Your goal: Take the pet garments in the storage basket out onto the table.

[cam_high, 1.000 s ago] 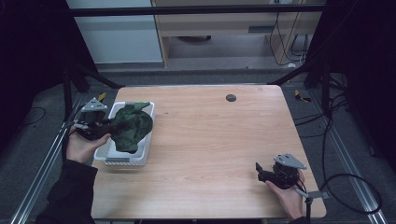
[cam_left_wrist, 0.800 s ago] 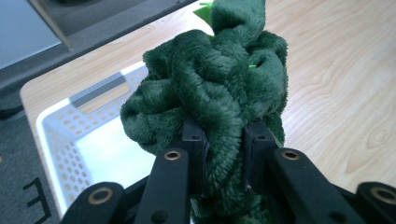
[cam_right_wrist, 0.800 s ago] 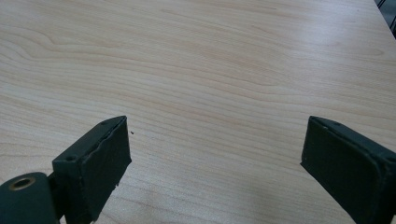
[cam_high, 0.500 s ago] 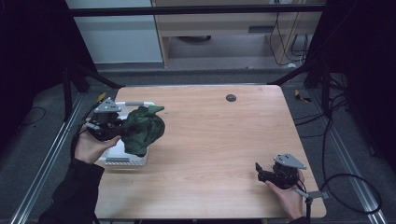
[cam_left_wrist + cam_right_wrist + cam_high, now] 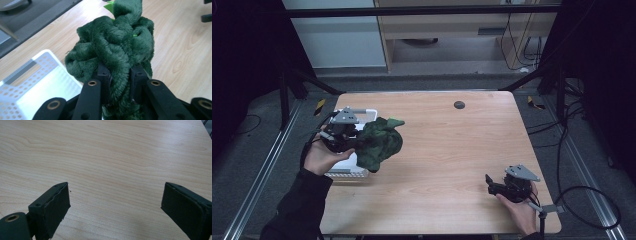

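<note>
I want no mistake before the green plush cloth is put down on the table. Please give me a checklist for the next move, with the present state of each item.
1. Left gripper shut on the green plush cloth: ok.
2. Cloth lifted out of the white perforated basket: ok, though its lower end hangs near the rim.
3. Bare wooden table right of the cloth for setting down: ok.
4. Right gripper open, apart from the cloth: ok.
5. Nothing else caught in the cloth: cannot tell.

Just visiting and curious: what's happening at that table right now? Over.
Left claw shut on green plush cloth, held above white basket. Right claw open, empty, over bare table. Nothing blocking.
</note>
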